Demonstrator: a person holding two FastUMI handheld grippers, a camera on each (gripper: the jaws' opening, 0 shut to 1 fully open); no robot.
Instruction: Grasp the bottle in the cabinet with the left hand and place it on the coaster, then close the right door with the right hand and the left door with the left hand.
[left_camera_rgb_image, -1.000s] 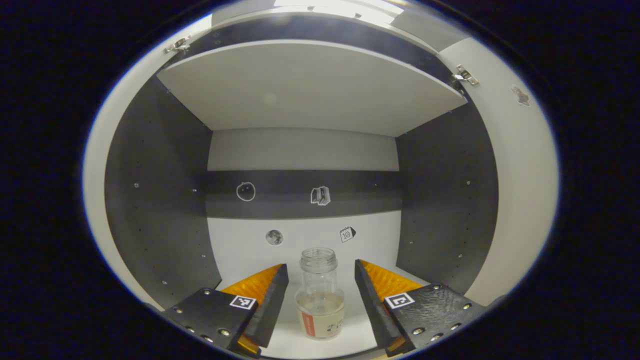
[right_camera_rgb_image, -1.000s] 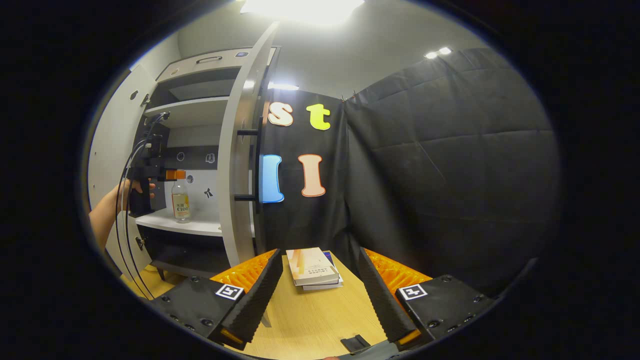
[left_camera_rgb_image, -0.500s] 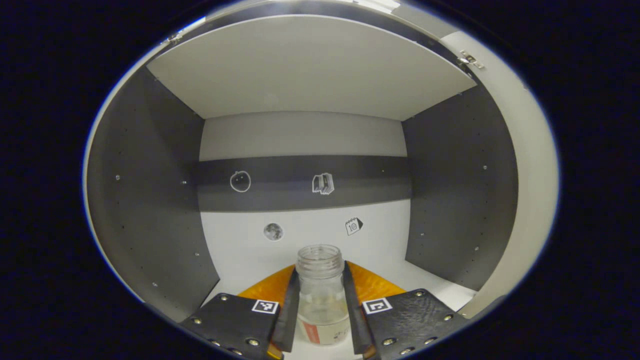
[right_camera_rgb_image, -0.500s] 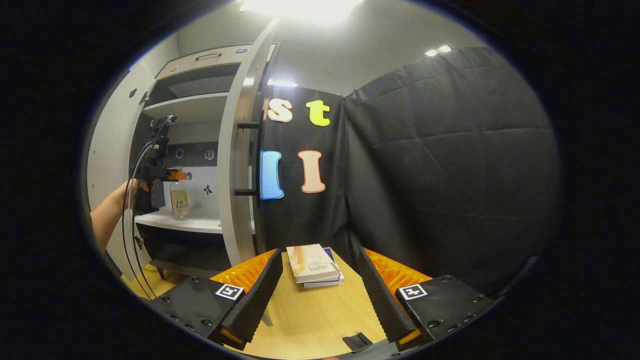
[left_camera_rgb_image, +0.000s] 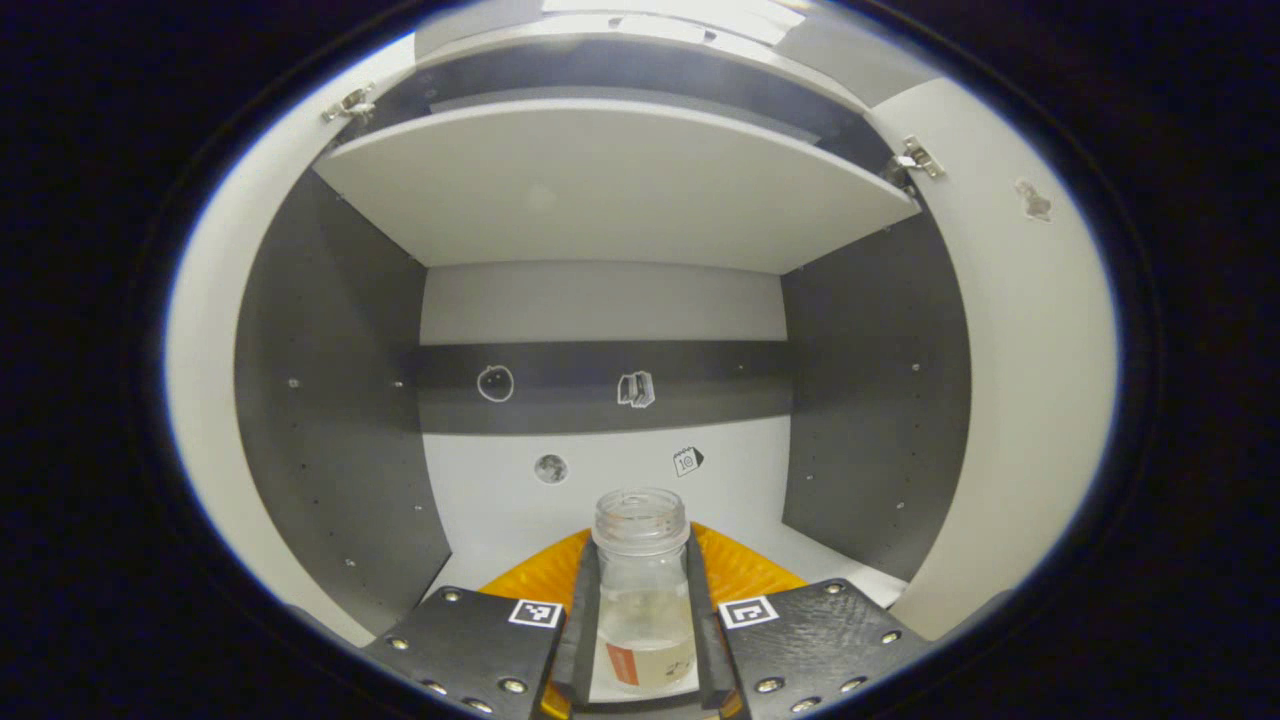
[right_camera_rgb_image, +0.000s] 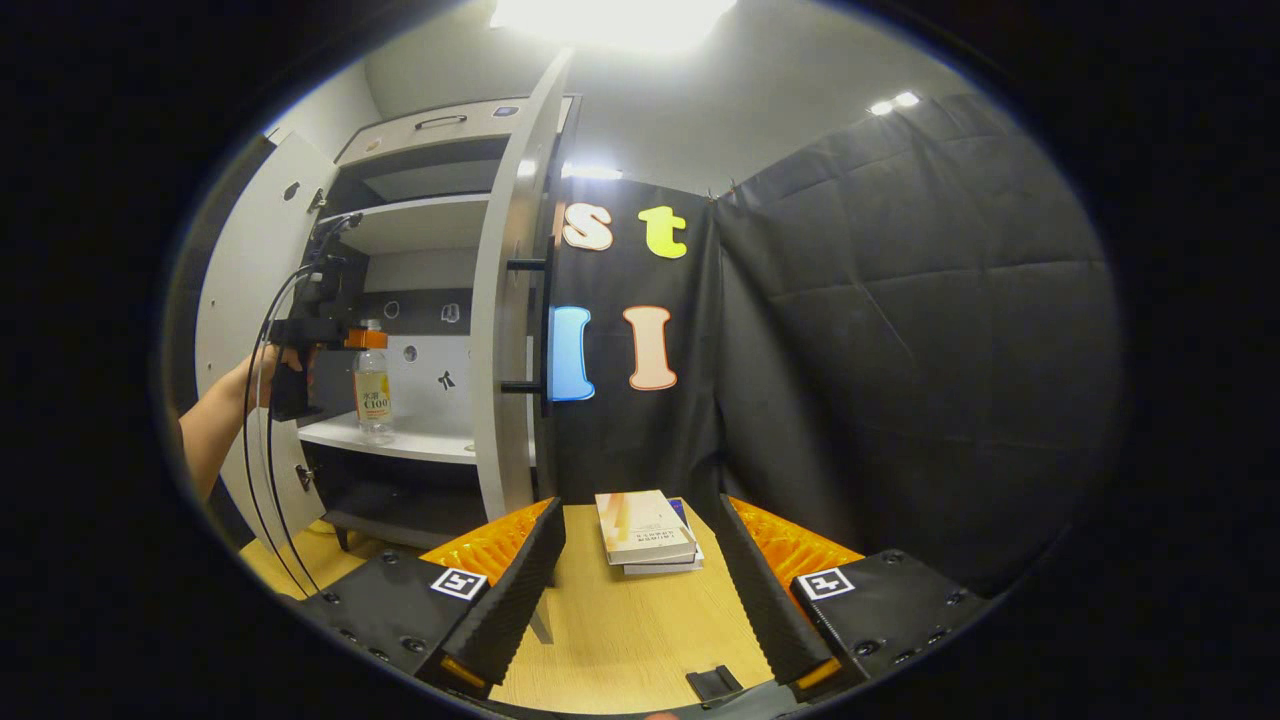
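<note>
Clamping both pads on the clear bottle (left_camera_rgb_image: 642, 590) at 6 o'clock, the left gripper (left_camera_rgb_image: 640, 640) should withdraw it upright from the cabinet shelf (right_camera_rgb_image: 420, 445), while the right gripper (right_camera_rgb_image: 640, 600) idles open and empty.

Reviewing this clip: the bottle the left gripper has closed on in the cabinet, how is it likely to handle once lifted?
The bottle looks clear and rigid, so probably smooth and somewhat slippery between the left gripper fingers. It seems only partly filled, so likely light, though the liquid may slosh. It is tall and narrow in the right gripper view, so apt to tip if set down carelessly.
</note>
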